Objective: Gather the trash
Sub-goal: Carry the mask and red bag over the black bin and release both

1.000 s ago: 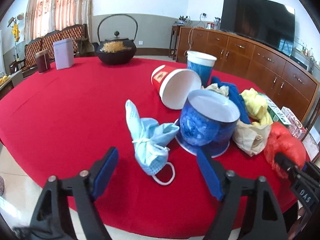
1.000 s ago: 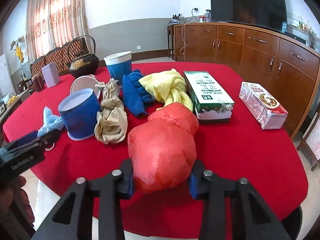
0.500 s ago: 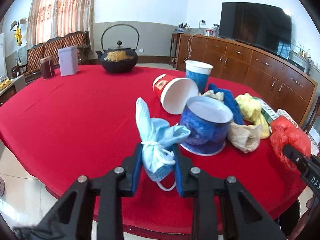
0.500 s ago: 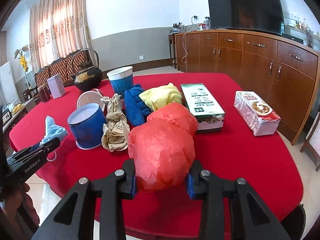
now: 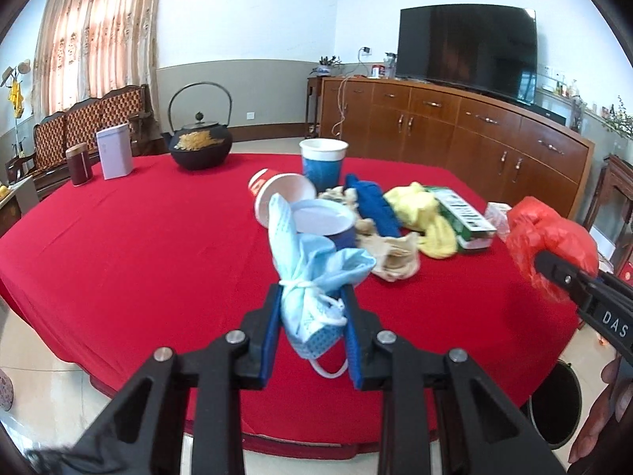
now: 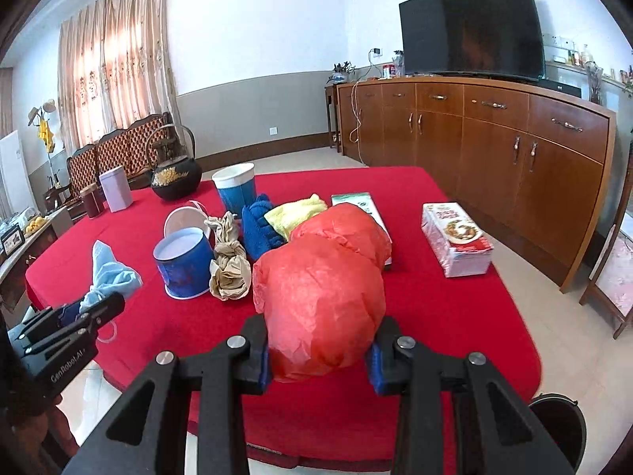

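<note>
My left gripper [image 5: 312, 328] is shut on a knotted light-blue face mask [image 5: 308, 269], held clear above the red tablecloth [image 5: 138, 237]. My right gripper [image 6: 320, 350] is shut on a crumpled red plastic bag [image 6: 324, 297], also lifted off the table. In the left wrist view the red bag [image 5: 546, 233] and the right gripper show at the right edge. In the right wrist view the mask [image 6: 110, 273] and the left gripper [image 6: 75, 316] show at lower left. Still on the table lie a blue paper cup [image 6: 184, 263] on its side, a crumpled beige bag [image 6: 229, 265] and a tipped red cup [image 5: 277, 194].
An upright blue cup [image 6: 235, 190], blue cloth [image 6: 259, 229], yellow cloth [image 5: 419, 209], green box [image 5: 463, 217] and a red-white box [image 6: 455, 237] sit on the table. A black teapot [image 5: 199, 144] and tins stand at the far side. A dark bin [image 5: 558, 403] stands on the floor at lower right.
The left gripper closed on the face mask and lifted it off the cloth. Both grippers rose and drew back from the table, the right one still holding the red bag.
</note>
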### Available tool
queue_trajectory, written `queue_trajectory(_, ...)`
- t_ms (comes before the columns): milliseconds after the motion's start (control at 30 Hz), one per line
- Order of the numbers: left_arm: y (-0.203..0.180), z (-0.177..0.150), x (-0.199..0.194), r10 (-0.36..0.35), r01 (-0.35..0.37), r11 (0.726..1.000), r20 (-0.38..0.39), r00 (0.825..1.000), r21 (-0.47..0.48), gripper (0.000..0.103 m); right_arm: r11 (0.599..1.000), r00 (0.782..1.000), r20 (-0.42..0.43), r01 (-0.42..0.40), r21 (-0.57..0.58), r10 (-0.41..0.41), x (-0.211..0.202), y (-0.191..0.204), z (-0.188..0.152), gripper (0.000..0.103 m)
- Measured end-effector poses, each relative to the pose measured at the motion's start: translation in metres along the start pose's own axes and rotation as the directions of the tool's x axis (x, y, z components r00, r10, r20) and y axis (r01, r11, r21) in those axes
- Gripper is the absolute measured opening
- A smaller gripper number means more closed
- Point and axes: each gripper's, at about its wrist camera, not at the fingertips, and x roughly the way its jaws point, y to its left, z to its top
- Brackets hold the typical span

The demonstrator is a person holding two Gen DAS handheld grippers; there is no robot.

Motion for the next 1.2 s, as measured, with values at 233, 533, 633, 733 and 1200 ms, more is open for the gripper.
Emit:
queue_trajectory(233,-0.03,-0.002,-0.024,-0.04,0.04,0.999,0.008,0.999,0.034,0.03,1.0,1.0,0.016,0.015,0.009,-0.015,-0.031,-0.015,-0.006,0.038)
queue_trajectory(533,-0.069,-0.005,-0.044,-0.108,0.106,0.992,0.015,0.994,0.075,0.03,0.995,0.996,0.028,0.083,0.052,-0.085,-0.073,-0.059,-0.018,0.038)
queue_trajectory(633,-0.087,-0.008,-0.047,-0.141,0.14,0.986,0.008,0.99,0.094,0.03,0.991,0.993,0.029,0.113,0.07,-0.115,-0.086,-0.076,-0.023,0.038)
queue_trajectory(733,-0.109,-0.012,-0.052,-0.173,0.172,0.978,0.002,0.985,0.116,0.03,0.985,0.989,0.027,0.145,0.09,-0.148,-0.1,-0.095,-0.03,0.038)
queue_trajectory(1200,-0.208,-0.045,-0.06,-0.332,0.343,0.917,-0.085,0.939,0.203,0.03,0.931,0.949,-0.049,0.315,0.182,-0.312,-0.155,-0.195,-0.084,0.038)
